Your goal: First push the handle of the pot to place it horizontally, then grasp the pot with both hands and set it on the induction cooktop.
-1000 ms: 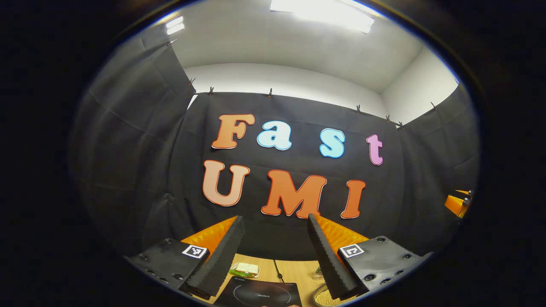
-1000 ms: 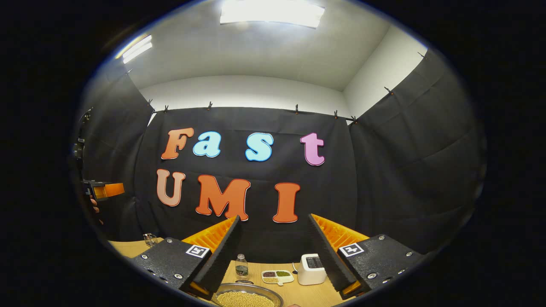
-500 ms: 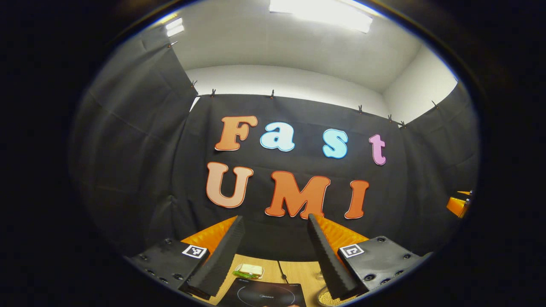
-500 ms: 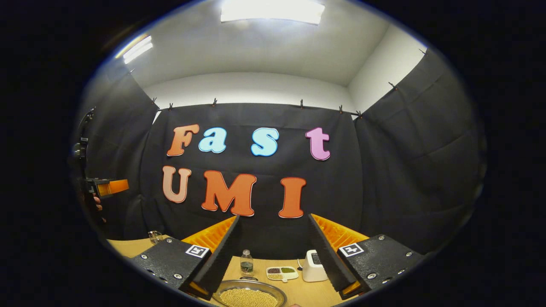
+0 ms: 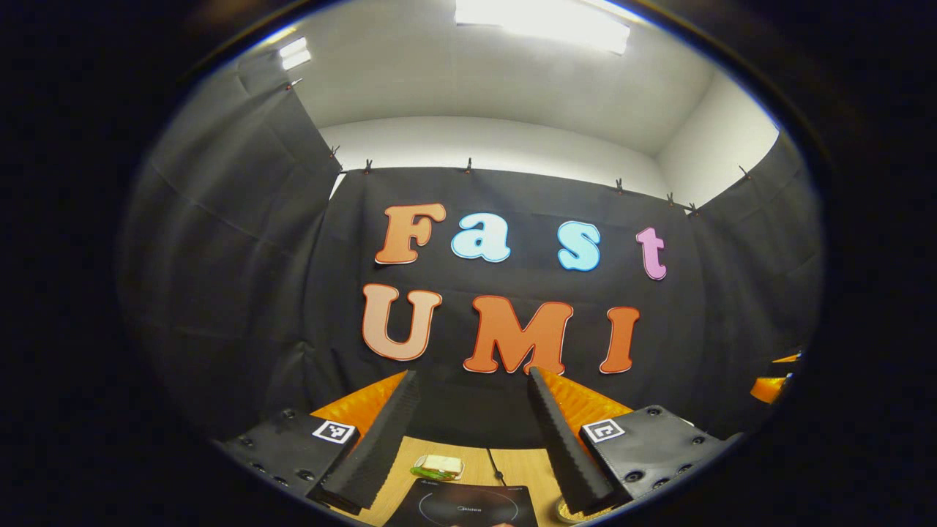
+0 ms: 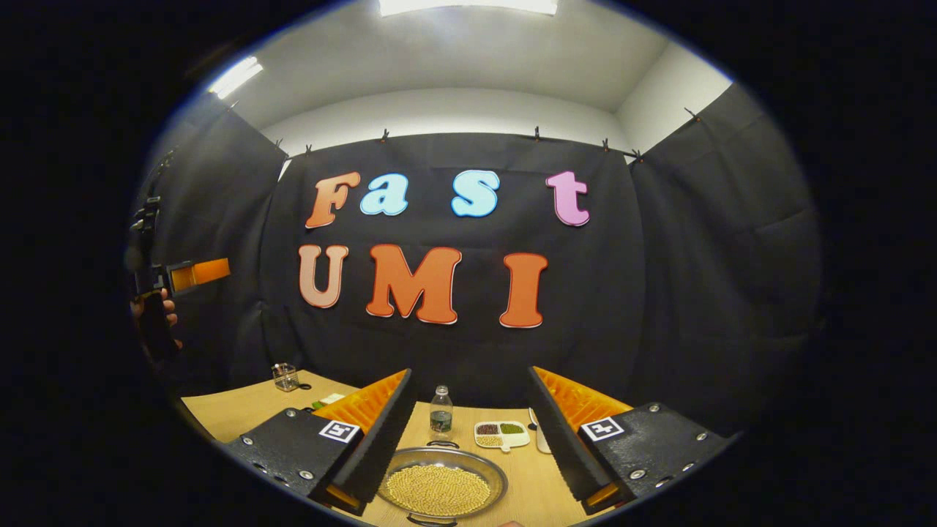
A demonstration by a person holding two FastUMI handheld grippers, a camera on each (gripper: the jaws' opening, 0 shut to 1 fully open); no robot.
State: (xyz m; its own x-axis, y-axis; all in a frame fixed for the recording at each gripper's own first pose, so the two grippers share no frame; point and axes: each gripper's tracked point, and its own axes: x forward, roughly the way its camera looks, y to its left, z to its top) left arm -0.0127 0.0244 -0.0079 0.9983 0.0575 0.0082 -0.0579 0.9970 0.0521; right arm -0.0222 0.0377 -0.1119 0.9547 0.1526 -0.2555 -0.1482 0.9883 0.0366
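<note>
Both claws gape wide, holding nothing: the right gripper (image 6: 470,424) hangs above the pot (image 6: 442,487) (full of yellow beans) on the table (image 6: 234,406), the left gripper (image 5: 472,428) above the cooktop (image 5: 468,505). Since a second ago the right view has tipped downward, baring more table.

Black cloth walls (image 6: 703,241) held up by little clips, white wall (image 5: 498,143) above, white ceiling (image 5: 468,80) with bright lights (image 5: 542,18), light wooden table (image 6: 234,410) below
</note>
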